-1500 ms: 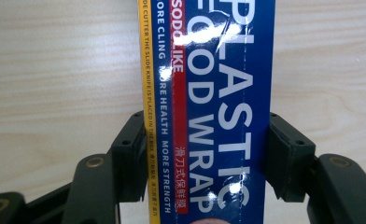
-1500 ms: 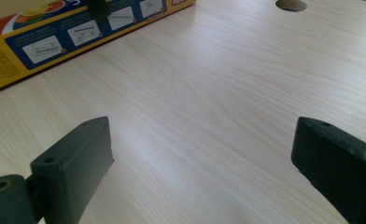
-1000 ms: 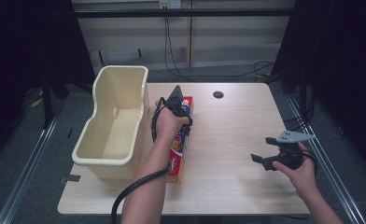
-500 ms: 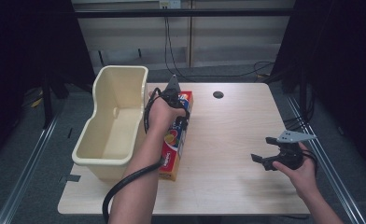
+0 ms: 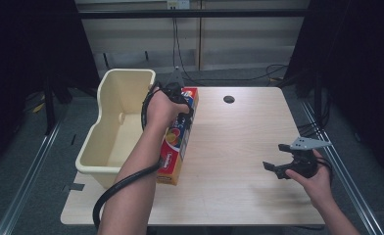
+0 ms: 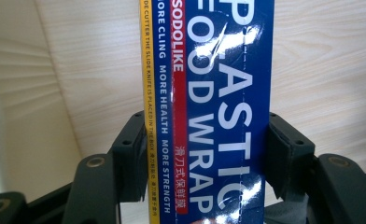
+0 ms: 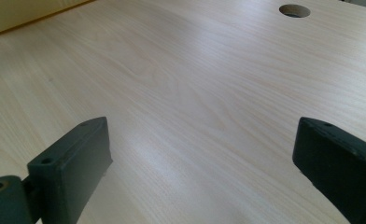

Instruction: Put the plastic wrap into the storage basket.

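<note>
A long blue, red and yellow plastic wrap box [image 5: 173, 156] hangs over the table right beside the cream bin, held near its far end. My left gripper [image 5: 182, 113] is shut on it. In the left gripper view the two black pads press on both long sides of the box [image 6: 218, 70], around the left gripper [image 6: 207, 125]. My right gripper [image 5: 273, 169] is held low over the table's right side, apart from the box. It is open, and between the jaws of the right gripper [image 7: 202, 135] lies bare wood.
A deep cream plastic bin [image 5: 89, 165] stands on the table's left edge, touching or nearly touching the box. A round cable hole [image 5: 228, 99] sits in the light wooden tabletop [image 5: 239, 142] at the far middle. Cables lie on the floor behind.
My left hand has risen and shifted toward the far side with the box in its grip, so the box has come up off the table. The right hand has kept still.
</note>
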Demonstrator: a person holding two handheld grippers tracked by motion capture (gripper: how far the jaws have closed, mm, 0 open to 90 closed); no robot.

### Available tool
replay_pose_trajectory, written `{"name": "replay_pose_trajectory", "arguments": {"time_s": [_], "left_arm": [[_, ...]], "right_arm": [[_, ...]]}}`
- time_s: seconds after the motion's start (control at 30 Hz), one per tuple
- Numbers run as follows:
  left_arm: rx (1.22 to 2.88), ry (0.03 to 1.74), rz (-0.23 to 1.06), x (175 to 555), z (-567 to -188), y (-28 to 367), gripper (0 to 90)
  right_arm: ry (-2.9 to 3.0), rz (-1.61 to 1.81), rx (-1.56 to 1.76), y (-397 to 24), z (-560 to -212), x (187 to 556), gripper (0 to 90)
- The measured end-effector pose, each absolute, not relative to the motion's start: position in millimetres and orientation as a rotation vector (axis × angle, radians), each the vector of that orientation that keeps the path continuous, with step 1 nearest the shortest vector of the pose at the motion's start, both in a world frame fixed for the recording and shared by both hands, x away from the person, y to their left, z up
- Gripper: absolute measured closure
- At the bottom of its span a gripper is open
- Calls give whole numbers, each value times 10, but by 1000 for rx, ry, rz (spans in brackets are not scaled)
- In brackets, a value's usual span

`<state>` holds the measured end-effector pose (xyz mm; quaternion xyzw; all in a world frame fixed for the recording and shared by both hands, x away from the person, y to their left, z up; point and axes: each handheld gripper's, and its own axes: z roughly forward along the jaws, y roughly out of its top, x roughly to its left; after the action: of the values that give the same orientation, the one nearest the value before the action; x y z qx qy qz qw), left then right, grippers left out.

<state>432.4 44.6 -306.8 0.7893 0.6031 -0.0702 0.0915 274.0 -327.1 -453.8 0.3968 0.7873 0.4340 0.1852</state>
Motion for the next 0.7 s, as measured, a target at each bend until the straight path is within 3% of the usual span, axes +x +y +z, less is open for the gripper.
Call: {"name": "replay_pose_trajectory", "arguments": {"time_s": [0.7], "left_arm": [[2333, 1793, -205, 4330, -2792, 608, 413]], "right_arm": [[2267, 1240, 1084, -3247, -4560, 2743, 11]]}}
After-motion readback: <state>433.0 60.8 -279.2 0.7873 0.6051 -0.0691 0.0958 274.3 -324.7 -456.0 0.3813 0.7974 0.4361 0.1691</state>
